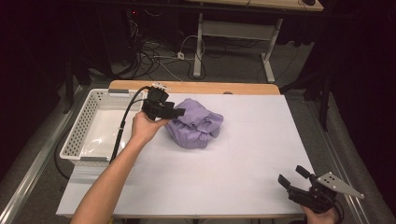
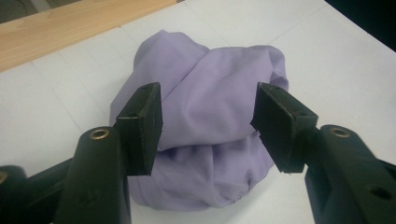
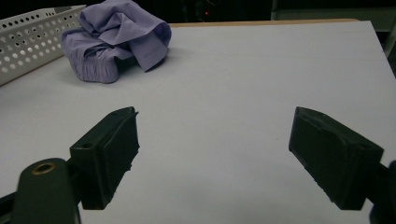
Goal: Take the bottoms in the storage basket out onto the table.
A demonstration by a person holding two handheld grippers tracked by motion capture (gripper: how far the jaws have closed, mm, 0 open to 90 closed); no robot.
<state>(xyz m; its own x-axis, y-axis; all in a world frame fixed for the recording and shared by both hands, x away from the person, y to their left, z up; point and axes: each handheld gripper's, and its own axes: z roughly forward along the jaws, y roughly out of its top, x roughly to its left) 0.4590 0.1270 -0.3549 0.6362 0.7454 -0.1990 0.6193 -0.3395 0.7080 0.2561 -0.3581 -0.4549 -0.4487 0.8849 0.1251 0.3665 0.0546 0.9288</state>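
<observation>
The left gripper (image 2: 208,119) is hovering open, gripping nothing, over a crumpled purple cloth (image 2: 205,121); the right gripper (image 3: 215,158) is waiting wide open (the high view adds a white basket (image 1: 86,123)).

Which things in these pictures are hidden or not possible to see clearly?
- Underside of the purple cloth: it is bunched in a heap in every view, so its folds hide what kind of garment it is.
- Left gripper, high view: its body hides whether the tips touch the cloth.
- White basket, right gripper view: cut off by the left edge.
- Right gripper, high view: the hand is cut off by the bottom edge.
</observation>
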